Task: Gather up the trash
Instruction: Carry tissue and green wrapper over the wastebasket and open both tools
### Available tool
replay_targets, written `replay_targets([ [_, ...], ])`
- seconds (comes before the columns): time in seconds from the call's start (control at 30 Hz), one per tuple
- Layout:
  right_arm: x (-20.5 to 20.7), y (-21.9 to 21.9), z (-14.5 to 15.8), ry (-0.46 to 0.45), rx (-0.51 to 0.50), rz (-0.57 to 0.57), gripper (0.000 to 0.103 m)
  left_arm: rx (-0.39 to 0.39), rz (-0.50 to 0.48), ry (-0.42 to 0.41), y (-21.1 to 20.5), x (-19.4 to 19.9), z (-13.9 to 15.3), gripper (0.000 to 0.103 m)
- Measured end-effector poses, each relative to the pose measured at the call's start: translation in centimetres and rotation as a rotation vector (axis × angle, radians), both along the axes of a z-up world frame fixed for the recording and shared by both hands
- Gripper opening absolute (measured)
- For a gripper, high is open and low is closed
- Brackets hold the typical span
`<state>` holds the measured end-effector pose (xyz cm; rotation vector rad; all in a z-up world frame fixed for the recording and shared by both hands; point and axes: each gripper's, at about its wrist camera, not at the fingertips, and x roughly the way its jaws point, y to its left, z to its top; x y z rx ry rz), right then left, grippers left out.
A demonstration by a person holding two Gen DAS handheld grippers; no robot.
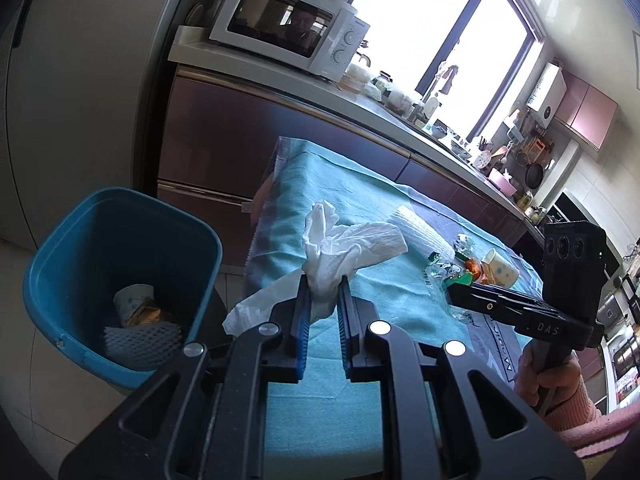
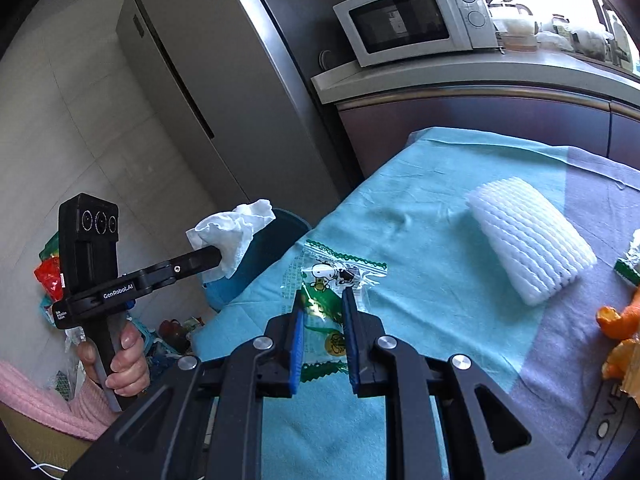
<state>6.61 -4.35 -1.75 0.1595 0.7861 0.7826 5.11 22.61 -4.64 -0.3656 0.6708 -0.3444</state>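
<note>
Teal cloth: we see a table (image 1: 360, 200) draped in it, with a grey patch toward its right end; all loose trash rests on this cover.
Left gripper: we hold the left gripper (image 1: 324, 284) clamped on a crumpled white tissue (image 1: 340, 244), the blue pads pressing its lower folds (its upper part fans out above the fingertips).
Tissue position: lifted clear of the cloth, at the table's bin-side end; in the right wrist view it sits in front of the bin's rim.
Right gripper: we hold the right gripper (image 2: 325, 300) closed on a clear snack wrapper (image 2: 340, 272) printed with a cartoon dog and green zigzag edges; the wrapper runs down between the pads.
Trash bin: a blue bin (image 1: 60, 280) stands on the floor just beside the table end; inside we see a paper cup, a foam net and some brownish scrap.
Foam net on table: a white foam fruit net (image 2: 528, 240) lies flat on the cloth, well apart from both grippers.
Other trash: orange peel (image 2: 616, 320) lies on the grey patch; a tipped paper cup (image 1: 500, 268) lies near it, among small wrappers.
Hands: each hand (image 2: 120, 364) wraps a gripper handle; pink sleeves show at the wrists.
Background: a white microwave (image 2: 416, 16) sits on the counter beside a grey fridge (image 2: 224, 80).
</note>
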Motion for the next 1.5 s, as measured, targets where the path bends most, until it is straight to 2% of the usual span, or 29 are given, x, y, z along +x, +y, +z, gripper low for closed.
replay_targets([
  [0.33, 0.2, 2.8, 0.0, 0.007, 0.034, 0.062, 0.016, 0.011, 0.057, 0.005, 2.4, -0.7, 0.2, 0.013],
  [1.03, 1.6, 6.2, 0.6, 0.004, 0.066, 0.132, 0.016, 0.026, 0.133, 0.020, 4.4, -2.0, 0.2, 0.013],
  [1.5, 5.3, 9.6, 0.3, 0.080, 0.098, 0.196, 0.016, 0.049, 0.209, 0.053, 6.6, -2.0, -0.7, 0.013],
])
